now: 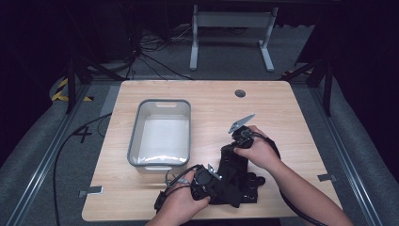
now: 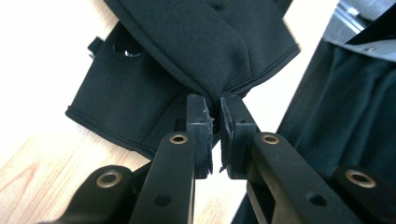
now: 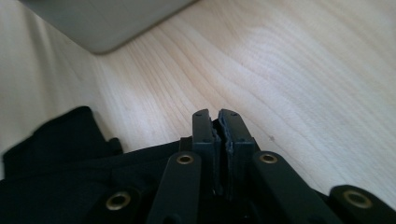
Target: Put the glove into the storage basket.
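Pinching the black garment (image 1: 235, 181) at two separate edges, the left gripper (image 2: 212, 100) and right gripper (image 3: 217, 121) each have their fingers clamped on fabric, apparently to spread or fold it on the surface (image 1: 282, 108) beside the grey bin (image 1: 133, 136).

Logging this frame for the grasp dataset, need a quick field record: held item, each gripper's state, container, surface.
held item: black garment, crumpled at the table's near edge
left gripper: shut on a fold of the garment, fabric pinched between its fingers
right gripper: shut, garment bunched at the base of its fingers; whether cloth is pinched is unclear
container: grey bin, nothing visible inside, left of the garment and apart from it
surface: light wooden table
hands: left hand and right hand, one on each gripper
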